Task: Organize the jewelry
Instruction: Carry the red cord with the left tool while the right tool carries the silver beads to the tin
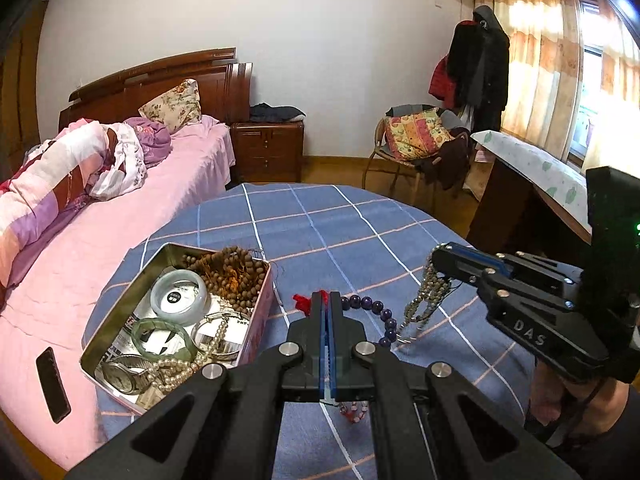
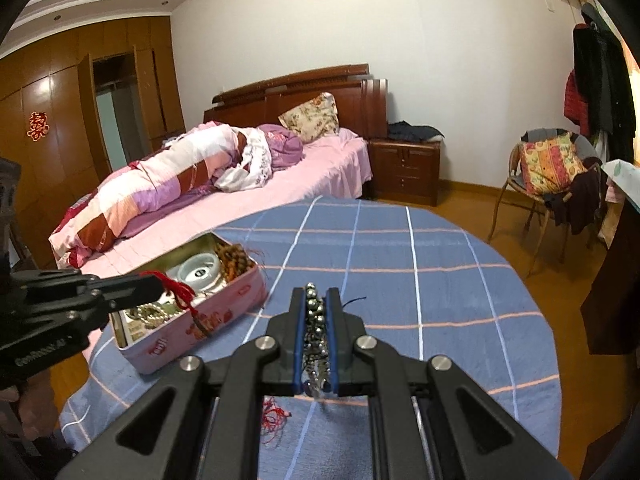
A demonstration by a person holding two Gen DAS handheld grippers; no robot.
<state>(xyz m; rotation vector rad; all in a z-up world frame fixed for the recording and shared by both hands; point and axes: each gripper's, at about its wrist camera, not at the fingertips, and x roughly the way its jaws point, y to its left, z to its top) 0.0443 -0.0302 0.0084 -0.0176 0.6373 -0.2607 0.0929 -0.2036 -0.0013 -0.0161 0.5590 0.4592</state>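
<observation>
Black phone (image 1: 53, 385) lies on the pink bed sheet (image 1: 72, 280) at far left. Just right of it, an open pink rectangular metal tin (image 1: 256, 322) sits on the left part of the blue plaid-covered table (image 1: 340, 232). Inside the tin: brown wooden bead strand (image 1: 232, 276), pale jade bangle (image 1: 179, 297), green bangle (image 1: 160, 338), silver bangle (image 1: 218, 334), silver wristwatch (image 1: 120, 376), white pearl strand (image 1: 176, 372).

Left tongs (image 1: 328, 300) clenched tight on a red tasselled cord (image 1: 302, 304). A dark purple round-bead bracelet (image 1: 376, 316) runs from those tips rightward, hanging above the cloth.

Right tongs (image 2: 316, 296) clenched on a bunched silver-grey pearl necklace (image 2: 316, 328), which dangles in loops below the tips in the left wrist view, near the purple beads; cannot tell if they touch. A hand (image 1: 560, 400) grips the right tool.
</observation>
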